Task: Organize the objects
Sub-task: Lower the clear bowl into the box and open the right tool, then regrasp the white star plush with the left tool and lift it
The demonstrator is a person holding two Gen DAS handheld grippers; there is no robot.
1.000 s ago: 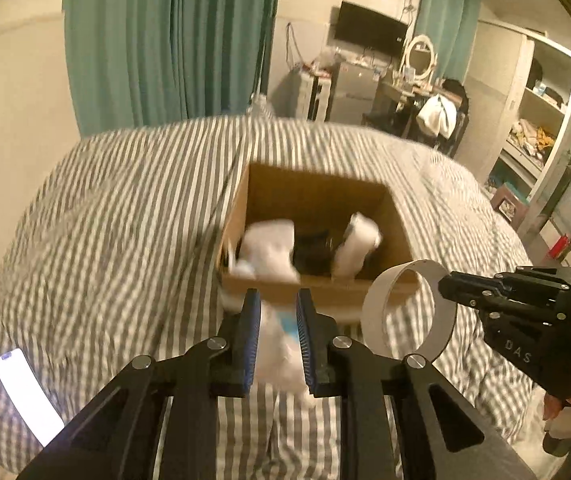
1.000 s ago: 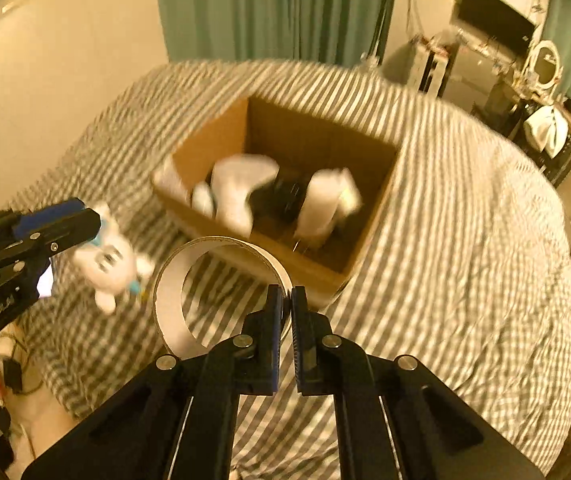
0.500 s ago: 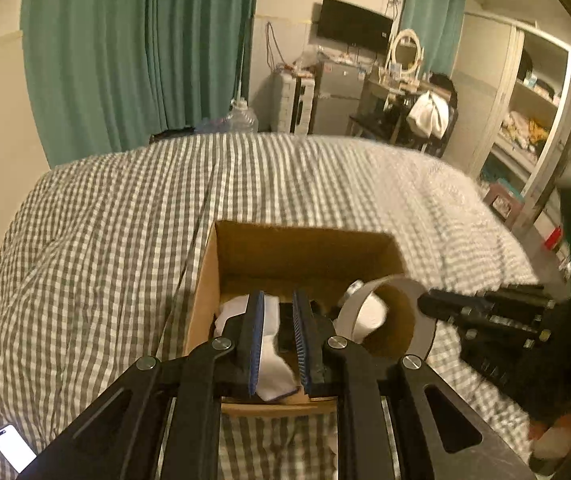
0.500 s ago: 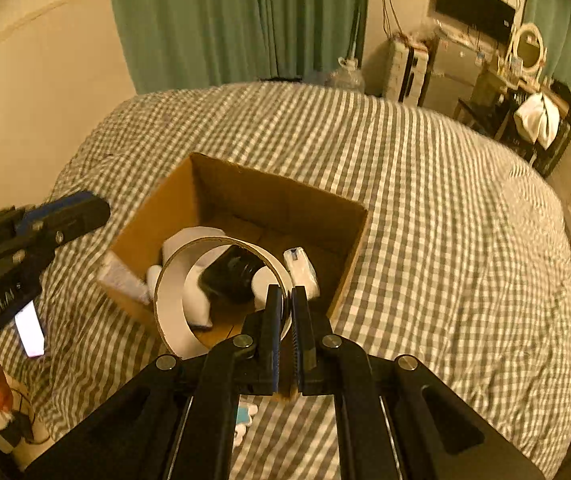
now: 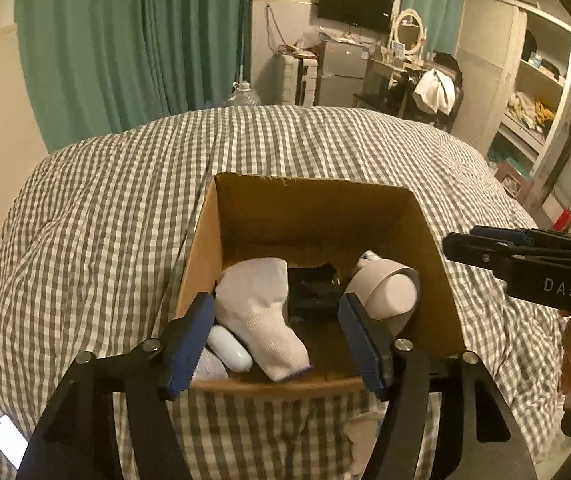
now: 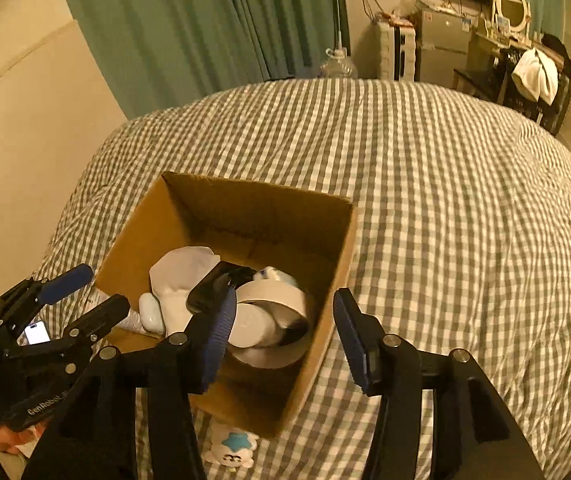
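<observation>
Nearest to me, my left gripper [image 5: 279, 336] has its jaws spreading apart over the near edge of the cardboard box [image 5: 317, 200], with nothing pressed between its blue pads; the things seen between them lie down in the box. My right gripper [image 6: 281, 336] is opening too, its jaws standing over the box's near right corner and gripping nothing. Below that gripper, on the bed by the box's near wall, a small white plush toy [image 6: 231, 446] with a blue star lies outside the box. The box sits on the checked bedcover [image 5: 97, 220], its top open. Inside, toward my left, a white sock [image 5: 261, 312] lies over a small pale oval case [image 5: 229, 348]; in the middle is a dark object [image 5: 313, 288] that I cannot make out; toward my right a wide white tape ring [image 5: 385, 292] rests on its side against the wall, clear of both grippers. The far half of the box floor is bare cardboard. A lit phone [image 5: 5, 438] lies at the left edge of the bed. Beyond the bed hang green curtains [image 5: 133, 40], and farther off stand a wall-mounted television [image 5: 355, 0], a round mirror [image 5: 407, 30] and open shelves [image 5: 537, 76]
</observation>
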